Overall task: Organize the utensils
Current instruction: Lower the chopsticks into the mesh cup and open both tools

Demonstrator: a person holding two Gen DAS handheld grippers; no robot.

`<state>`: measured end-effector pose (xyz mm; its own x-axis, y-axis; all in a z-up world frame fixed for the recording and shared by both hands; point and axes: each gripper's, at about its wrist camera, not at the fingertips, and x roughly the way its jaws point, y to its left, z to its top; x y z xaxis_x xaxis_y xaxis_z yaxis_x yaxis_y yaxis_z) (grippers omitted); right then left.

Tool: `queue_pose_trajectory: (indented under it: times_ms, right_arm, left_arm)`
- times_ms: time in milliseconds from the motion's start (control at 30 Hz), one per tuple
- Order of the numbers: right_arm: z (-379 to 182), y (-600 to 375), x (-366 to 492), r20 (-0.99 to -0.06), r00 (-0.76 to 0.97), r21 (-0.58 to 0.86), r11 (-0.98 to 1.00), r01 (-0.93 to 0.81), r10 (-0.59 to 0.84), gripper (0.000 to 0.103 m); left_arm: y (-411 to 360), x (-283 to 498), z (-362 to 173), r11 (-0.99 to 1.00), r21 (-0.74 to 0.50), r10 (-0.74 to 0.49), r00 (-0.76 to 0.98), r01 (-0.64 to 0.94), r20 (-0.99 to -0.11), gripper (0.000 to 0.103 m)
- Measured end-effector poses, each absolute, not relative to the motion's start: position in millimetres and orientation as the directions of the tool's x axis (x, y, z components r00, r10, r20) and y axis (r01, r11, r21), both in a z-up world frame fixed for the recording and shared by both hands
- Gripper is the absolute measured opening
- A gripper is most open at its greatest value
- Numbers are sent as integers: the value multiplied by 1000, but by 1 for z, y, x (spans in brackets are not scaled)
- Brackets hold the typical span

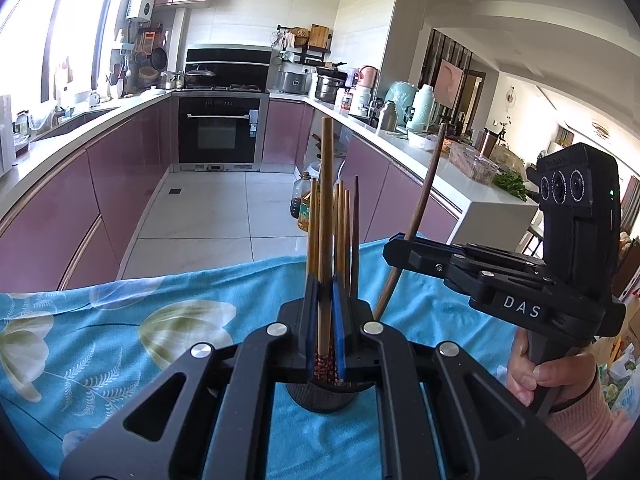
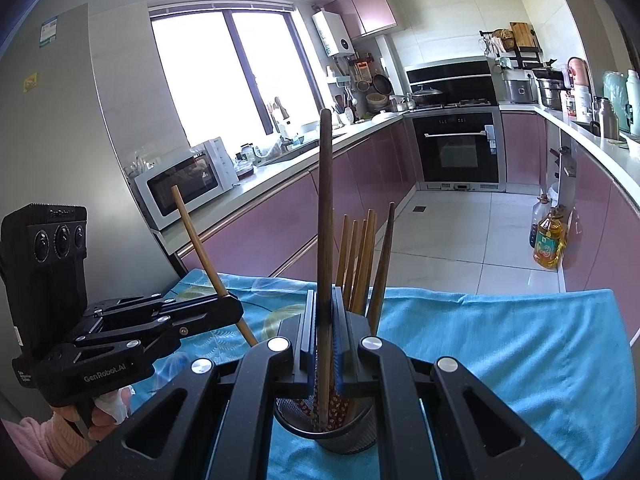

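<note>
A dark mesh utensil cup (image 1: 320, 398) (image 2: 326, 430) stands on the blue floral cloth and holds several wooden chopsticks (image 1: 342, 232) (image 2: 360, 256). My left gripper (image 1: 325, 312) (image 2: 230, 308) is shut on a light brown chopstick (image 1: 327, 216) (image 2: 200, 240), upright, its patterned lower end over the cup. My right gripper (image 2: 323, 320) (image 1: 394, 246) is shut on a dark brown chopstick (image 2: 325, 208) (image 1: 426, 196), its lower end in the cup.
The blue cloth (image 1: 120, 344) (image 2: 500, 352) covers the table; its far edge drops to the tiled kitchen floor. Pink cabinets, an oven (image 1: 218, 132), a microwave (image 2: 184, 182) and oil bottles (image 2: 550, 242) lie beyond.
</note>
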<state>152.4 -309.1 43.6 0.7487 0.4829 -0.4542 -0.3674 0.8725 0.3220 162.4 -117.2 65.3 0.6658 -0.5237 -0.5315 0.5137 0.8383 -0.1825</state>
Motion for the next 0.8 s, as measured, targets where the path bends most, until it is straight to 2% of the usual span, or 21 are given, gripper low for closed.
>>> queue_pose_trajectory:
  times_ms: [800]
  right_arm:
    - [29,-306,156,-487,727,330,873,-360,484,6]
  left_arm:
    - [-120,172,37,837,-175,-514,635,519,-577,8]
